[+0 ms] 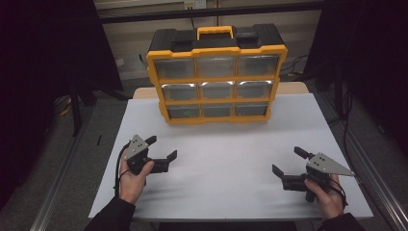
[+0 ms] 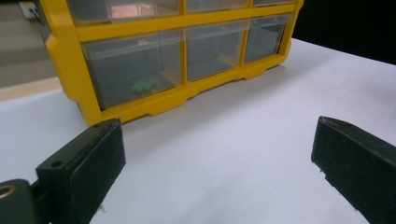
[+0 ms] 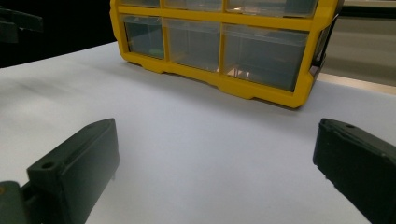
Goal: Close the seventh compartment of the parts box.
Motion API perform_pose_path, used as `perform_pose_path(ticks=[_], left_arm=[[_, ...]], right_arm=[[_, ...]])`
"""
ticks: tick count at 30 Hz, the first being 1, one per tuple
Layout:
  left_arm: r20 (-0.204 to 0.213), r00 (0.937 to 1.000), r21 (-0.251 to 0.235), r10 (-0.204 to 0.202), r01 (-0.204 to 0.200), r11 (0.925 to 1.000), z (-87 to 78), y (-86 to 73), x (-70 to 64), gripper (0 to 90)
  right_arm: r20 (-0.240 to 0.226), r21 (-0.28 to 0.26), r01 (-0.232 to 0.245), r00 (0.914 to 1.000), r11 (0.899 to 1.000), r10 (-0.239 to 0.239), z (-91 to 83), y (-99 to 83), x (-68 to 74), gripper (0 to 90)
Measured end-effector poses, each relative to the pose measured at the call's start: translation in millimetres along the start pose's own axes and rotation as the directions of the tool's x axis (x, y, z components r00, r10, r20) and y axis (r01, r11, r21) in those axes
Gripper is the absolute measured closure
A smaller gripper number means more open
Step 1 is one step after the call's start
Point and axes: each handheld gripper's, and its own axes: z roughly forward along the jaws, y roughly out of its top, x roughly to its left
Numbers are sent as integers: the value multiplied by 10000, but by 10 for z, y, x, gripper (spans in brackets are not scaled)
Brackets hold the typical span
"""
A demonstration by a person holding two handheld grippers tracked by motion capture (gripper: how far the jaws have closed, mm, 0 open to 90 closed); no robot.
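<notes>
Yellow drawer organizer (image 1: 216,77) stands at 12 o'clock on desk (image 1: 226,163). Left claw (image 1: 159,149) and right claw (image 1: 287,161) wide, empty, roughly equally distant.

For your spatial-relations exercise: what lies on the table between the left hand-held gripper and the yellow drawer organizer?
Nothing: between the left hand-held gripper and the yellow drawer organizer there is bare white table, as the high view and the left gripper view show.

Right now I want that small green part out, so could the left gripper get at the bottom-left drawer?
Probably yes. The left gripper is open, and bare table lies between it and the bottom-left drawer. The green part sits behind the closed clear front, so the drawer must be pulled out first.
</notes>
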Motion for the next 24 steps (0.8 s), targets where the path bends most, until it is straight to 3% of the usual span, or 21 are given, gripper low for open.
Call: perform_pose_path(ticks=[7, 11, 16, 18, 19, 24], left_arm=[[-101, 9999, -200, 50, -52, 9998, -161, -80, -27, 28], [44, 10000, -187, -88, 89, 9998, -209, -128, -41, 28], [-172, 9997, -282, -171, 167, 9995, -290, -166, -47, 28], [-445, 9989, -391, -142, 125, 9992, -319, -181, -64, 31], [-418, 9987, -380, -300, 284, 9989, -329, -194, -79, 32], [-356, 9991, -364, -249, 236, 9991, -385, -201, -95, 31]], right_arm=[[-41, -43, 11, 10000, 10000, -11, 12, 1, -3, 3], [-75, -33, -9, 10000, 10000, 8, 16, 3, 2, 3], [-19, -45, 27, 10000, 10000, -27, 13, 3, -6, 4], [13, -44, -5, 10000, 10000, 5, 12, 3, -6, 4], [35, -33, -15, 10000, 10000, 15, 11, 3, -5, 4], [62, -37, 7, 10000, 10000, -6, 8, 3, -8, 4]])
